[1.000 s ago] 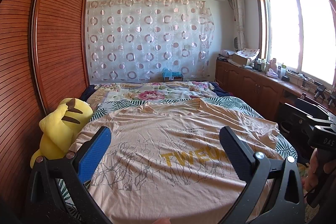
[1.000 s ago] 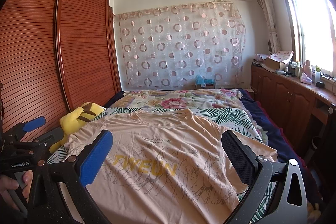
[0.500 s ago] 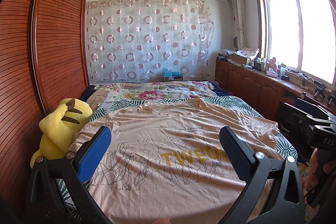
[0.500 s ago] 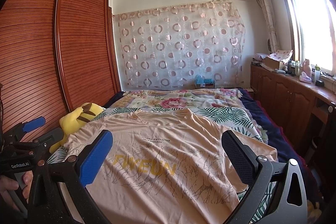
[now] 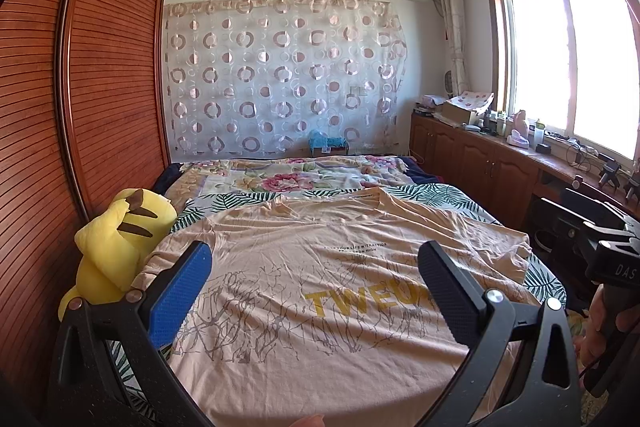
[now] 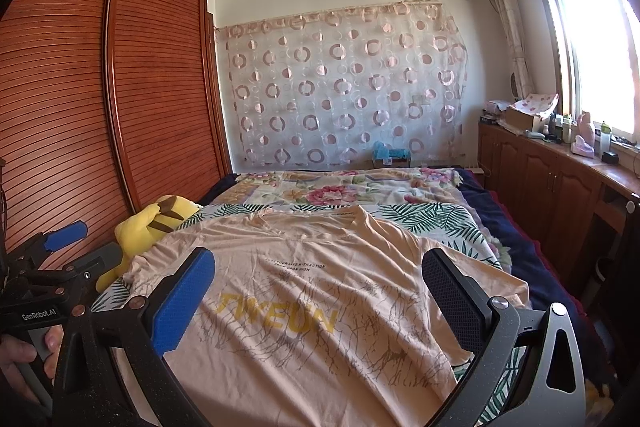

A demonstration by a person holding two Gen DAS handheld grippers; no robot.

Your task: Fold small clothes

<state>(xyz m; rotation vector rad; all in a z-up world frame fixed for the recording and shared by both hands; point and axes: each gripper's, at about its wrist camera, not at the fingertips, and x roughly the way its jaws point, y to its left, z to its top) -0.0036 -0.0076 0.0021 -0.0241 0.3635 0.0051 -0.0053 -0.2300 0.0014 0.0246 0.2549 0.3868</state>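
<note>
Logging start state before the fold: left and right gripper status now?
Left gripper: open, holding nothing, above the T-shirt.
Right gripper: open, holding nothing, above the same shirt.

Both cameras sit low at the foot of the bed (image 5: 440,195), side by side, looking along it. Both see the shirt (image 5: 320,267) and curtain (image 6: 344,87).

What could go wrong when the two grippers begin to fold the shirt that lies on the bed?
1. The T-shirt is wrinkled, so a fold may come out uneven.
2. The yellow plush toy sits against the shirt's left sleeve; the left gripper, open above the cloth, might catch or push it.
3. The right sleeve lies near the bed's edge; the open right gripper could drag it off.
</note>
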